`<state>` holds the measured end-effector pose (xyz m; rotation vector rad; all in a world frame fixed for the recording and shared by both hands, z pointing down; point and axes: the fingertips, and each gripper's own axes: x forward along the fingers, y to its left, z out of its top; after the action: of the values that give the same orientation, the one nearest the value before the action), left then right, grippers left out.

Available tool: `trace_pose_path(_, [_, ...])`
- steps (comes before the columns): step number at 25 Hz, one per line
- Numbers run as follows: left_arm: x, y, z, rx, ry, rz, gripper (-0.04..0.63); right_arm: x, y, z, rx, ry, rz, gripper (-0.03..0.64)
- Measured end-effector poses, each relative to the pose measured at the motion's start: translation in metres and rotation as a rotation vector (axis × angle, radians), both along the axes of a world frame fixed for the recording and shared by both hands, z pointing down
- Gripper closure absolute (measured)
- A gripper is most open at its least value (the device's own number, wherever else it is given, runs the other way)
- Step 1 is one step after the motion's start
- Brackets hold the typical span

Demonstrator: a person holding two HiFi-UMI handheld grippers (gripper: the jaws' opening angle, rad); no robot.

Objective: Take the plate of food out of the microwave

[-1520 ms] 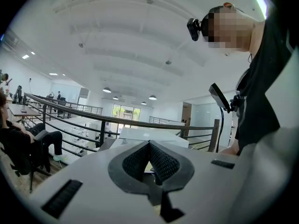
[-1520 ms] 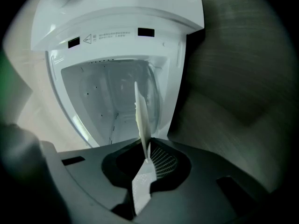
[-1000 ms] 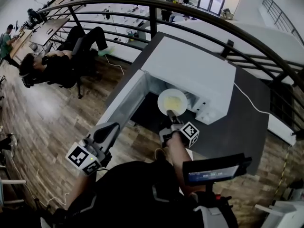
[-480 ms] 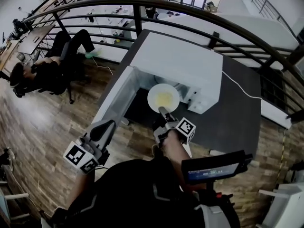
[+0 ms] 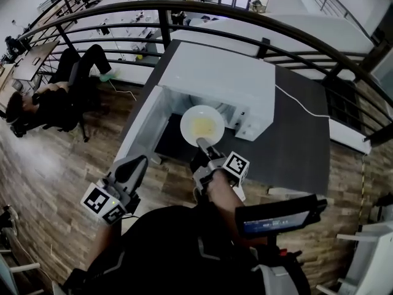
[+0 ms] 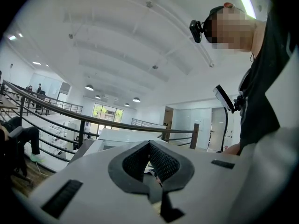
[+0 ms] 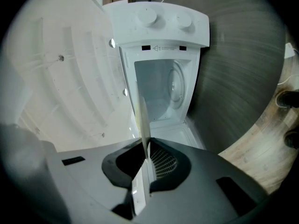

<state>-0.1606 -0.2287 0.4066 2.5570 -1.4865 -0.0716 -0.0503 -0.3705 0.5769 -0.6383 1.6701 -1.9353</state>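
The white plate (image 5: 202, 125) with yellow food hangs level just in front of the white microwave's (image 5: 215, 78) open cavity. My right gripper (image 5: 203, 144) is shut on its near rim. In the right gripper view the plate (image 7: 142, 118) shows edge-on, pinched between the two pads, with the empty cavity (image 7: 163, 90) beyond it. The microwave door (image 5: 140, 131) stands swung open to the left. My left gripper (image 5: 136, 163) is held low at the left, away from the microwave. Its jaws (image 6: 149, 144) meet at the tips, shut on nothing, and point up toward the ceiling.
The microwave stands on a dark grey table (image 5: 295, 140) with a white cable (image 5: 301, 106) trailing behind it. A black curved railing (image 5: 245, 23) runs past the table's far side. A person in an office chair (image 5: 55, 100) sits on the wood floor at the left.
The plate has come further out of the microwave toward me, still in my right gripper. The left gripper has hardly moved.
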Motion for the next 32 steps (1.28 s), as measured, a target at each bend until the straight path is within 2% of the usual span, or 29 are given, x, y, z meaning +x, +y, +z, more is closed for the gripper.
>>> trace_pose_path(11, [0.009, -0.014, 0.011, -0.009, 0.004, 0.056, 0.591, 0.0, 0.015, -0.012, 0.03, 0.01, -0.034, 0.594])
trace_pose_path(17, [0.014, -0.02, 0.013, -0.01, 0.003, 0.081, 0.591, 0.004, 0.013, -0.017, 0.032, 0.0, -0.018, 0.595])
trace_pose_path(32, [0.015, -0.016, 0.012, -0.016, -0.003, 0.083, 0.591, 0.015, 0.011, -0.021, 0.034, -0.006, -0.008, 0.595])
